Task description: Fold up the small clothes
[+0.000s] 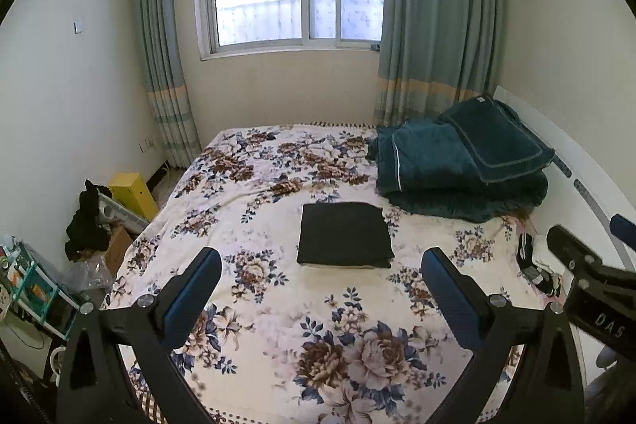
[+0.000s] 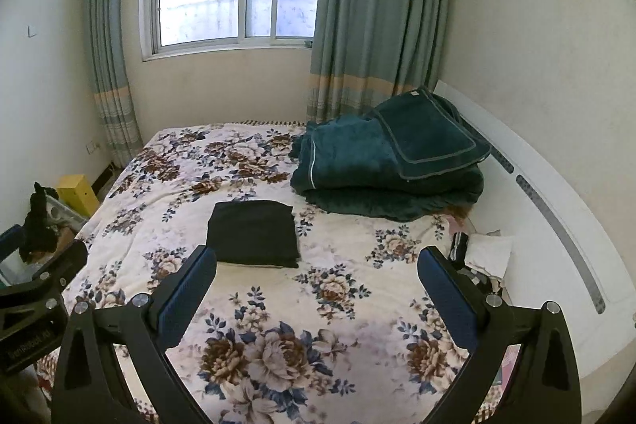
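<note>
Left gripper [image 1: 321, 259] and right gripper [image 2: 317, 257], jaws apart and empty, above the floral bedspread [image 1: 278, 324]; folded black garment [image 1: 344, 235] lies mid-bed, unfolded clothes [image 1: 536, 259] by the headboard; next piece is best pinched at two corners and spread flat before creasing

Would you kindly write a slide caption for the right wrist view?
Open right gripper above the floral bedspread, a folded black garment ahead, teal quilt by the headboard.
</note>
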Tool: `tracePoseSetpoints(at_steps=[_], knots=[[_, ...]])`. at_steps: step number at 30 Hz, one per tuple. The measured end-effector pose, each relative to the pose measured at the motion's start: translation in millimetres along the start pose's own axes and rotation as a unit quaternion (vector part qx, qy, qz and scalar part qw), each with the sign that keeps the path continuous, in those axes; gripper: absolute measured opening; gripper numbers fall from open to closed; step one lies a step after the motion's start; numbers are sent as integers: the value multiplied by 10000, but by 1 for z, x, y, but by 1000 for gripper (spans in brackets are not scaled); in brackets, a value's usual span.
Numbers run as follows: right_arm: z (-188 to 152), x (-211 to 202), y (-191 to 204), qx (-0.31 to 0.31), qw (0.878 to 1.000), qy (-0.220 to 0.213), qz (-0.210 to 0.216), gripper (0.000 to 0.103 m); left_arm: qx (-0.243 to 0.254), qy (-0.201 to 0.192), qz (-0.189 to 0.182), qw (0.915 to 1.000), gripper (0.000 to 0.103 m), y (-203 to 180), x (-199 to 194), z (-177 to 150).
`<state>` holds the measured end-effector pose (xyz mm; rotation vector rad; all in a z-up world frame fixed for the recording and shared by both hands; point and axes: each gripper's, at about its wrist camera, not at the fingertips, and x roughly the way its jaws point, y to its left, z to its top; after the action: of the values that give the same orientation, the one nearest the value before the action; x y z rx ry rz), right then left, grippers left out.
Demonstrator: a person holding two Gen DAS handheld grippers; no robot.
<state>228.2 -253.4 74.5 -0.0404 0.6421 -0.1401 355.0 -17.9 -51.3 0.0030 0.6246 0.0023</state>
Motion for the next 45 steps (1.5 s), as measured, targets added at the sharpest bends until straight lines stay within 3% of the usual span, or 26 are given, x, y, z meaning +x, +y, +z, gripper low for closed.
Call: tracePoseSetpoints(at_steps=[45], knots=[[20, -1, 1, -12, 9996, -160, 218, 103, -86, -321, 83, 9994, 103, 13, -17, 11]])
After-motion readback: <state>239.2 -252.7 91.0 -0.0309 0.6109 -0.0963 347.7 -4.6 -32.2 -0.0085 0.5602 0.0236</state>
